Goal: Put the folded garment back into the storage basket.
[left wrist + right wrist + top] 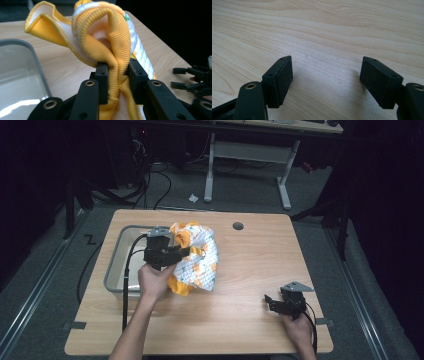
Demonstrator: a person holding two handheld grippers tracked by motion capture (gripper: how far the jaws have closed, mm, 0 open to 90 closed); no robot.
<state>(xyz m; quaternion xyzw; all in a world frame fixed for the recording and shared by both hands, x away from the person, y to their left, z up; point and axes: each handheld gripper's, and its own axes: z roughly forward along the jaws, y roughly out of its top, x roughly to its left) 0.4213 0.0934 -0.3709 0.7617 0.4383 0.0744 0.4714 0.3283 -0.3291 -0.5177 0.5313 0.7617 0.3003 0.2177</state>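
While my left gripper (117, 75) is clamped tight on a fold of the yellow ribbed hem of the garment (197, 257), the cloth bunches up between the two black pads and spills over them in a loop, as the left gripper view shows. From above, my left gripper (172, 254) sits at the garment's left edge, right next to the grey tub (116, 265), and the garment itself, white with an orange and green print and yellow trim, lies crumpled on the wooden table (250, 270) just beside the tub's right wall, with a yellow corner poking out at its lower left. Looking along the left jaws, I see the tub's (22, 70) pale inside at the left and a flap of yellow fabric with a white lining lifted above the tabletop. My right gripper (280, 302) rests low on the table near its front right corner, well apart from the garment, with my hand behind it. Its jaws stand wide apart with nothing between them, and bare wood grain (324, 37) runs under the right gripper (325, 72). A small dark round hole (238, 226) marks the table's far side.
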